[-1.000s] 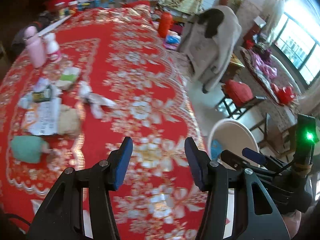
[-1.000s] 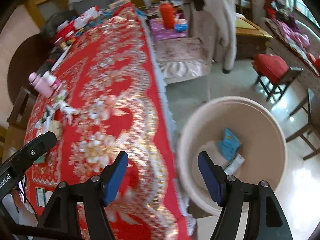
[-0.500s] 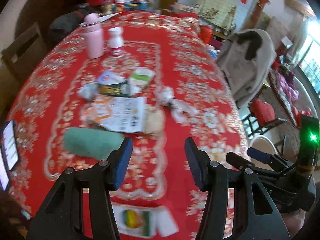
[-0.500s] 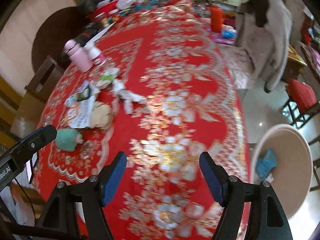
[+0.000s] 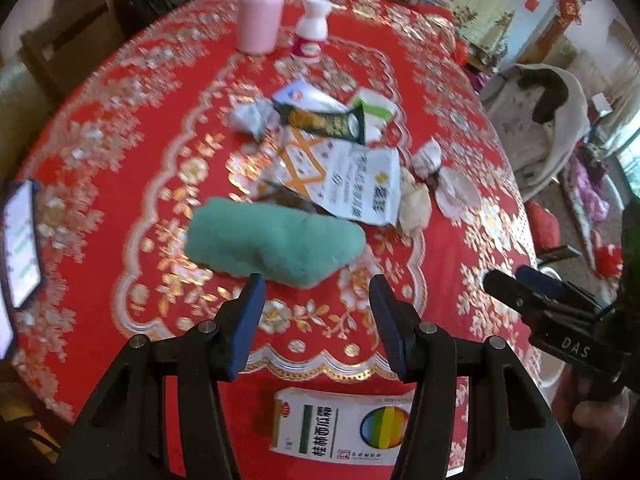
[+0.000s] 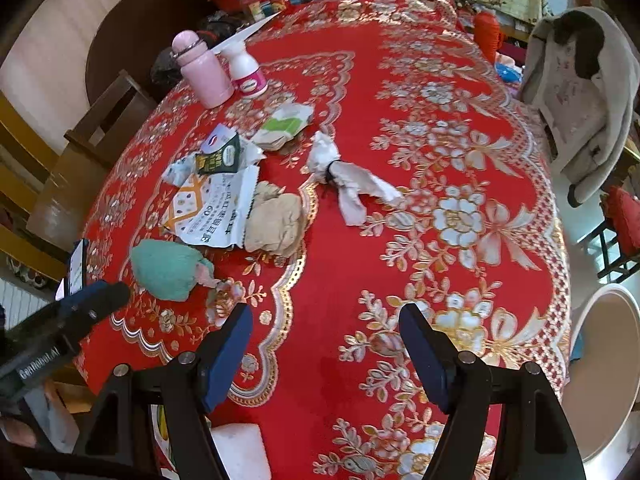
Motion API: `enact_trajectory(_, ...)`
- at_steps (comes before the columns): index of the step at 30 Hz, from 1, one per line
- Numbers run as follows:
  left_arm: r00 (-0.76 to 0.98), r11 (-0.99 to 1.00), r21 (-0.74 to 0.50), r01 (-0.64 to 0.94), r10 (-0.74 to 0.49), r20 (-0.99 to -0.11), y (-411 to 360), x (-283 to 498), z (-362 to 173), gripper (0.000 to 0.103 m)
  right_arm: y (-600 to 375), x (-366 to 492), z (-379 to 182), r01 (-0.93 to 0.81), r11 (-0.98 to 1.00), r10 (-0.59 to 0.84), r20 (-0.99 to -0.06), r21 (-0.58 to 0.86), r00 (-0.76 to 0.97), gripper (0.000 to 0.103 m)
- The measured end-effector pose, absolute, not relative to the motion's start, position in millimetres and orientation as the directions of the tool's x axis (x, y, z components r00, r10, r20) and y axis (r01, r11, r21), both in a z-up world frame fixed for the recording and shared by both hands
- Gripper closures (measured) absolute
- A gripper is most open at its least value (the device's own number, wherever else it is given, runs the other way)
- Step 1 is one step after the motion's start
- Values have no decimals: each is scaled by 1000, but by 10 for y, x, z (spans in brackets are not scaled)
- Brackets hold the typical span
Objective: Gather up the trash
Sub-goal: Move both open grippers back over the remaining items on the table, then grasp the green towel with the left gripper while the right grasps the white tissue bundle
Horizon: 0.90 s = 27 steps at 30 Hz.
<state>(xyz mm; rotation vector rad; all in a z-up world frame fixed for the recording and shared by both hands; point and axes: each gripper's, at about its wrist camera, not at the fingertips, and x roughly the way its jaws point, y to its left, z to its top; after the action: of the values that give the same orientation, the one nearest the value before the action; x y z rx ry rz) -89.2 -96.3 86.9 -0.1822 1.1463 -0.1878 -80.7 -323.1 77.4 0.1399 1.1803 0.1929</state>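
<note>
Crumpled wrappers (image 5: 340, 176) and tissues (image 6: 348, 184) litter the tablecloth (image 6: 440, 120).

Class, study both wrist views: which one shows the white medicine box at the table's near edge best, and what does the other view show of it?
The left wrist view. The white medicine box lies face up there, its green stripe and rainbow oval visible between the gripper's arms. The right wrist view shows only a plain white corner behind that gripper's arm.

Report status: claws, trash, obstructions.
Left claw open, empty, over green wad. Right claw open, empty. Trash pile uncollected on table. Nothing in the way.
</note>
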Motion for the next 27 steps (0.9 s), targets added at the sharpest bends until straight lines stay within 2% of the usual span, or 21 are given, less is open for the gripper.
enact_trajectory(3, 379, 957, -275, 94, -289, -879, -1059, -838, 822, 51, -3180, -782, 728, -79, 975, 220, -909, 206, 354, 30)
enact_trajectory(6, 395, 967, -231, 109, -255, -882, -1168, -770, 823, 51, -3177, -769, 694, -79, 977, 212, -914, 197, 345, 30)
enact_trajectory(20, 403, 968, -229, 101, -250, -880, -932, -408, 744, 51, -3392, -496, 716, -38, 981, 190, -908, 190, 373, 30)
enact_trajectory(24, 378, 944, -283, 169, -327, -866, -802, -416, 717, 51, -3380, -214, 728, -57, 984, 177, -903, 169, 391, 30)
enact_trajectory(27, 363, 931, -267, 248, -345, -866, -766, -435, 711, 49, -3319, -17, 674, -94, 984, 175, -906, 150, 386, 30)
